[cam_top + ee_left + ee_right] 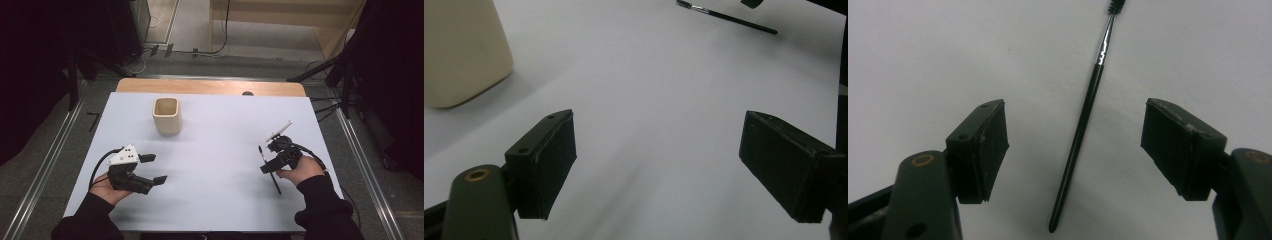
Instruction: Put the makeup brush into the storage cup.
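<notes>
A thin black brush [1083, 125] with a small bristled tip lies flat on the white table top [215, 150]. My right gripper [1075, 130] hangs just over it, jaws wide apart on either side of the handle and not touching it, so it is open. From above, the brush [276, 186] sticks out from under the right gripper [270, 162] at the right of the table. My left gripper [154, 169] rests low at the front left, open with nothing between its jaws [659, 165]. A cream cup [166, 116] stands upright at the back left, beyond the left gripper.
The cream cup [459, 50] is close on the left in the left gripper view, with the brush [729, 17] far across the table. The white top ends at a wooden strip [210, 86] at the back. Metal rails [45, 165] run along both sides.
</notes>
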Demonstrator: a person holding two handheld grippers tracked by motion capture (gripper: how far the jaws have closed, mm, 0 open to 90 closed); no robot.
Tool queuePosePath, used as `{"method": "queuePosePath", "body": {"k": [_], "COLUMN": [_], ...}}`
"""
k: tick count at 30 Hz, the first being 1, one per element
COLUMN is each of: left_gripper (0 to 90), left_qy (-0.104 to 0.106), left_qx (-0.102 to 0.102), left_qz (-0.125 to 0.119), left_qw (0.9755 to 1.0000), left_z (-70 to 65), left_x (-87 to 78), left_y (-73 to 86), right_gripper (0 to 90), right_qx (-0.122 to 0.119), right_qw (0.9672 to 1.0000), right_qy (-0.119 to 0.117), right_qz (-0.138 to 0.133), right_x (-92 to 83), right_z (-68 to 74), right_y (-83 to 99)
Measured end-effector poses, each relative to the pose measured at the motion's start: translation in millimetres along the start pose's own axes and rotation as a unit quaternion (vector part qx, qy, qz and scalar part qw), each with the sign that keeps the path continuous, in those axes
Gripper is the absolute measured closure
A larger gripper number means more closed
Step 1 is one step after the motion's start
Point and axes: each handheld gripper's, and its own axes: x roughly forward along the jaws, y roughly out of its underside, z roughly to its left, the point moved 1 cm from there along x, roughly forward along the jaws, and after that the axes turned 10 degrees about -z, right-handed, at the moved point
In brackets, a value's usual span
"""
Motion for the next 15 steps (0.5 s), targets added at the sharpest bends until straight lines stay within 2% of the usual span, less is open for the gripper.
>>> {"method": "queuePosePath", "body": {"k": [4, 10, 14, 15], "left_gripper": [16.0, 16.0, 16.0, 16.0], "left_qy": [0.001, 0.000, 0.001, 0.001], "left_qx": [0.000, 0.002, 0.001, 0.001], "left_qz": [0.000, 0.000, -0.001, -0.001], "left_qw": [1.0000, 1.0000, 1.0000, 1.0000], "left_z": [0.0, 0.0, -0.2, -0.3], "left_x": [0.0, -0.5, -0.6, -0.7], "left_y": [0.1, -0.2, -0.5, -0.5], "right_gripper": [30.9, 37.6, 41.4, 42.6], "right_qx": [0.005, 0.040, 0.051, 0.060], "right_qw": [0.9999, 0.9988, 0.9981, 0.9976], "right_qy": [0.005, 0.016, 0.021, 0.024], "right_qz": [0.013, 0.023, 0.028, 0.028], "right_x": [4.9, 10.3, 15.2, 16.6], "right_z": [0.4, -2.5, -4.3, -4.8], "right_y": [-0.5, -0.3, 1.1, 1.7]}}
